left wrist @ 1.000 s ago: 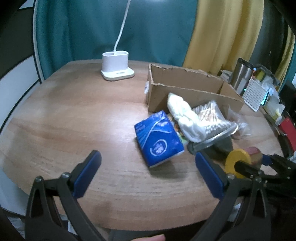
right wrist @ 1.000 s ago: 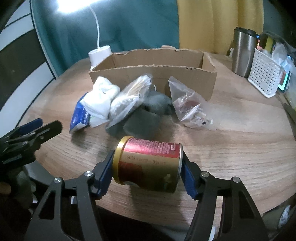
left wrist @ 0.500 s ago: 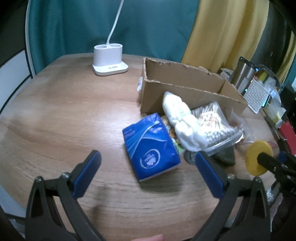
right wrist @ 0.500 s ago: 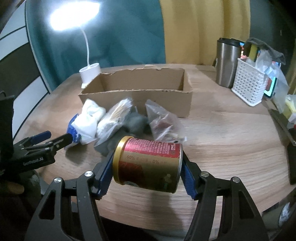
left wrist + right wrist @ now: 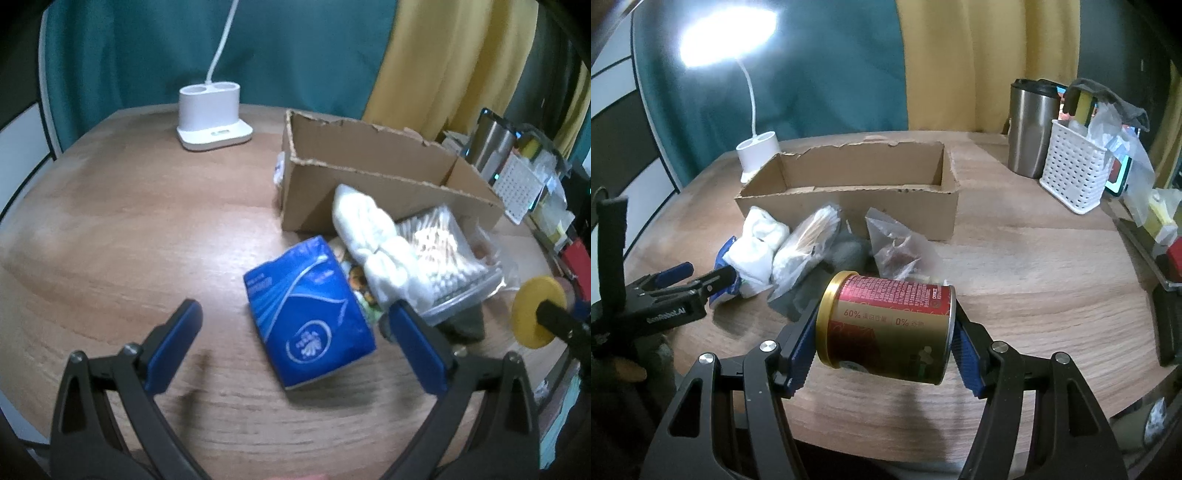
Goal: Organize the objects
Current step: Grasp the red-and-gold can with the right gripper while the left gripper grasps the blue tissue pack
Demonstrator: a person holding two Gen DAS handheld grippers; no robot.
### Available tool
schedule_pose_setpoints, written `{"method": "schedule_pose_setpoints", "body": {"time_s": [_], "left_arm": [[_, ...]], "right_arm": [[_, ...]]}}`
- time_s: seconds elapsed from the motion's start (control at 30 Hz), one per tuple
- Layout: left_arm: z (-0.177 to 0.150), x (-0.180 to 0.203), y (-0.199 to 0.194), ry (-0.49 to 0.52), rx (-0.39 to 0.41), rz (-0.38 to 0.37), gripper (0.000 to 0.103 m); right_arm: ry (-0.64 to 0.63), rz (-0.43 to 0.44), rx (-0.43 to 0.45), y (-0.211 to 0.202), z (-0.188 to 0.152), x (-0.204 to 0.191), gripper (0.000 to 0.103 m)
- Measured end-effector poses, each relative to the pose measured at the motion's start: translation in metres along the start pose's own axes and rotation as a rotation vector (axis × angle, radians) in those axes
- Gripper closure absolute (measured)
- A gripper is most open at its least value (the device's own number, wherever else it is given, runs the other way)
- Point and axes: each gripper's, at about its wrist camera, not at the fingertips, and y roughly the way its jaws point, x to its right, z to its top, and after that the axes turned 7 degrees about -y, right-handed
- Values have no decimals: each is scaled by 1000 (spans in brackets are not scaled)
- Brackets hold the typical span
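My right gripper [image 5: 884, 328] is clamped on a red and gold can [image 5: 886, 326], which lies sideways between the blue pads with its gold lid toward the left pad. The can is lifted clear of the wooden table [image 5: 1034, 280] and throws a shadow on the wood beneath it.

My left gripper [image 5: 295, 345] has its jaws spread wide with nothing between them, low over the table, and a blue tissue pack [image 5: 308, 317] lies flat on the wood straight ahead of it. Just beyond the pack, a white rolled cloth [image 5: 373, 243] leans over a clear bag of cotton swabs [image 5: 443, 258]; under them I make out something dark grey, perhaps a cloth, though most of it is hidden.

In the right wrist view, a second clear bag [image 5: 901, 251] with brownish contents sits near the can, in front of the cardboard box [image 5: 857, 192]. The box stands open behind the pile, and what I can see of its inside is bare cardboard. A white lamp base [image 5: 212, 110] stands at the far left of the table; a steel tumbler [image 5: 1032, 129] and a white perforated basket [image 5: 1071, 173] stand at the far right.
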Motion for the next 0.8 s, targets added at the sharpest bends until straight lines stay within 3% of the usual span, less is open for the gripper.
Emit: {"method": "schedule_pose_setpoints", "body": {"time_s": [0.2,0.23,0.33,0.37,0.57,0.8], "left_arm": [[-5,0,3,21,-22,-7,5],[-7,0,4,22,-32,-8,17],[-9,1,5,27,-46,-22,26],[-9,1,4,30,-44,-30,36],[-11,3,0,47,-49,-33,43],[-9,5,-14,43,-32,-36,44]], "right_arm": [[11,-4,-3,1,1,4,35],[11,-3,-3,2,2,4,35],[8,2,-5,3,3,4,35],[6,4,-4,3,4,4,35],[5,17,2,4,6,3,35],[6,25,25,-3,9,4,35]]}}
